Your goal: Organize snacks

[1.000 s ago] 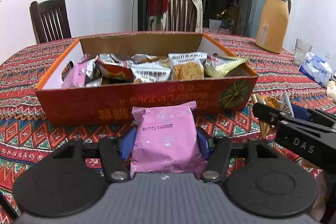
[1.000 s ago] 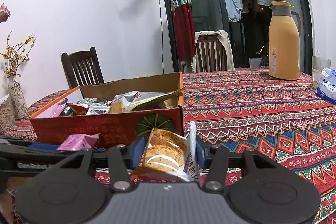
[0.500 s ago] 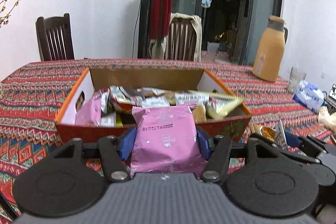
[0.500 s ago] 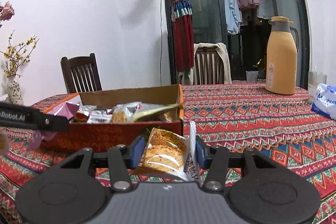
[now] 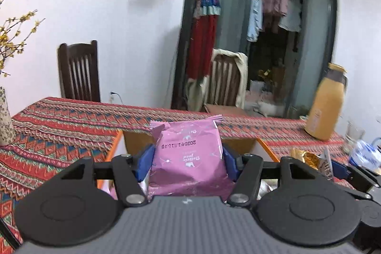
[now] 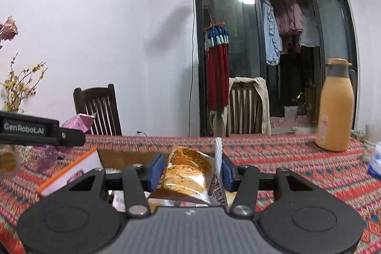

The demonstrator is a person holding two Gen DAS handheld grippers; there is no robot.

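Left hand-held gripper clamping pink snack packet, long axis pointing up-frame. Right hand-held gripper pinching orange cracker packet, also upright. Both hanging just above near edge of cardboard box, opening lying lower centre, directly ahead and below. Left looking slightly nearer; judging drop next.

A crinkly pink foil snack packet and an orange-printed cracker packet hang upright above the orange-rimmed cardboard box
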